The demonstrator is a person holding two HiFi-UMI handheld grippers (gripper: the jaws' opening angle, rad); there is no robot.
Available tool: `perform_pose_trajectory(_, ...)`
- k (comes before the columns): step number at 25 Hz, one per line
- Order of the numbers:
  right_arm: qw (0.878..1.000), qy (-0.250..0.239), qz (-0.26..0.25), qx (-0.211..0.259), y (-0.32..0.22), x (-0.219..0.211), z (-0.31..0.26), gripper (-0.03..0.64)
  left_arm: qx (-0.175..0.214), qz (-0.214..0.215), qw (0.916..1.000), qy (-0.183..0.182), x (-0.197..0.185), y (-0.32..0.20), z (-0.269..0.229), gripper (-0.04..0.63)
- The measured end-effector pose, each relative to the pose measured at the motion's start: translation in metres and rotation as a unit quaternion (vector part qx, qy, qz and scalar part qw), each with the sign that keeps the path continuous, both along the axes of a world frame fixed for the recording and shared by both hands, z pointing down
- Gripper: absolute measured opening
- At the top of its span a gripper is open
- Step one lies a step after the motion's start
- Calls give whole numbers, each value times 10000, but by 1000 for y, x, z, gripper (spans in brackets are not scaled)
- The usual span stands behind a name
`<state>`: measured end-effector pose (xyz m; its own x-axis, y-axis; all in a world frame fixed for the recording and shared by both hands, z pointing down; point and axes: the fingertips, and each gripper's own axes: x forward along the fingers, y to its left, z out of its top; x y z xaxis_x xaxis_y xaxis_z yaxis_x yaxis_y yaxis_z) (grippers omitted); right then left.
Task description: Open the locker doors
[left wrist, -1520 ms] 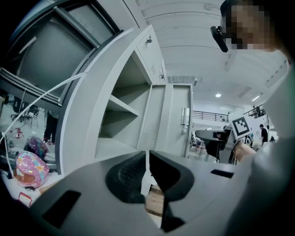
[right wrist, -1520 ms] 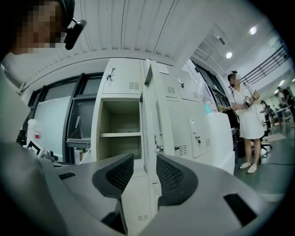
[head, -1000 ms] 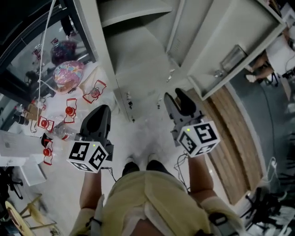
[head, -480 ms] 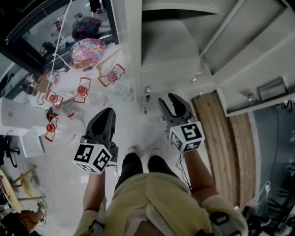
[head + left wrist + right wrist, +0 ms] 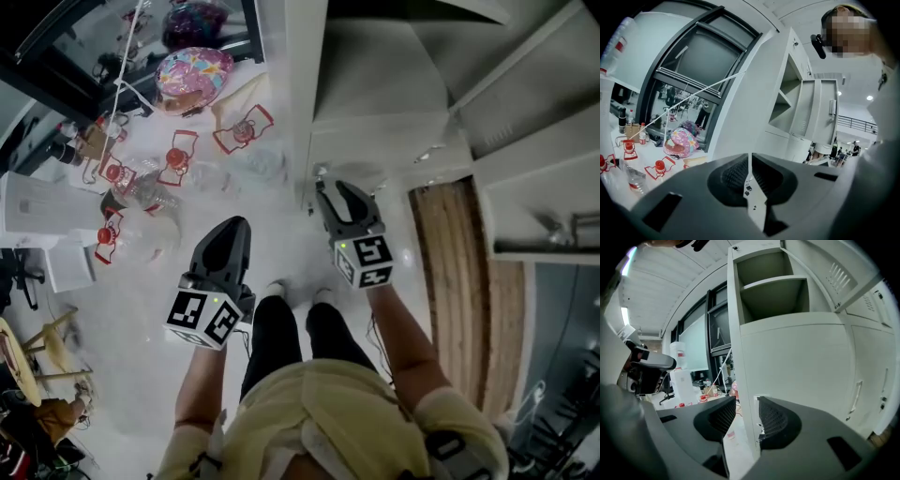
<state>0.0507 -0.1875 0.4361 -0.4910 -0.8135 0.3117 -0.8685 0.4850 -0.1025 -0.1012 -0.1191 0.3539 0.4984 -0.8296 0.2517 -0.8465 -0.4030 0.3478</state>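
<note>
The white metal locker [image 5: 801, 362] fills the right gripper view. Its upper compartment [image 5: 773, 291] stands open with the door [image 5: 834, 273] swung to the right, and the door below is shut. My right gripper [image 5: 743, 420] is open, with its jaws on either side of that lower door's left edge, by a small latch [image 5: 760, 427]. From the head view the right gripper [image 5: 330, 190] sits just under the latch [image 5: 319, 172]. My left gripper [image 5: 230, 234] hangs back over the floor, shut on nothing. Its jaws [image 5: 749, 171] meet in a thin line.
Left of the locker, several bottles with red caps [image 5: 173, 159] lie on the pale floor with a pink patterned ball [image 5: 192, 73] and a white box [image 5: 37, 211]. A white cable [image 5: 117, 94] runs down there. A wood-patterned strip [image 5: 459, 281] lies right. The person's feet [image 5: 295, 295] are below the grippers.
The person has stepped closer to the locker. The right gripper has moved forward and left to the lower door's edge. The left gripper has stayed shut beside it.
</note>
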Motion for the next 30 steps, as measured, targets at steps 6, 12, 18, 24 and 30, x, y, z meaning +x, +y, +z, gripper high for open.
perform_pose_trajectory(6,9998,193,-2,-72,-18,-8,31,150,-53,-68,10000,-47,-4,-3,25,5)
perform_pose_trajectory(12,9993,300,-21,-235,-35,-17,54,150,-206,-206,9995,-122,-15,-2,40,5)
perform_pose_trajectory(18,9995,223,56,-231,-51,-30,53,150,-346,-307,9987,-206,-24,1,46,5)
perform_pose_trajectory(24,9996,218,121,-118,-60,-32,53,150,-403,-360,9982,-266,-30,6,50,5)
perform_pose_trajectory(30,9996,220,1,-161,-53,-38,52,150,-359,-202,9985,-373,-30,6,50,5)
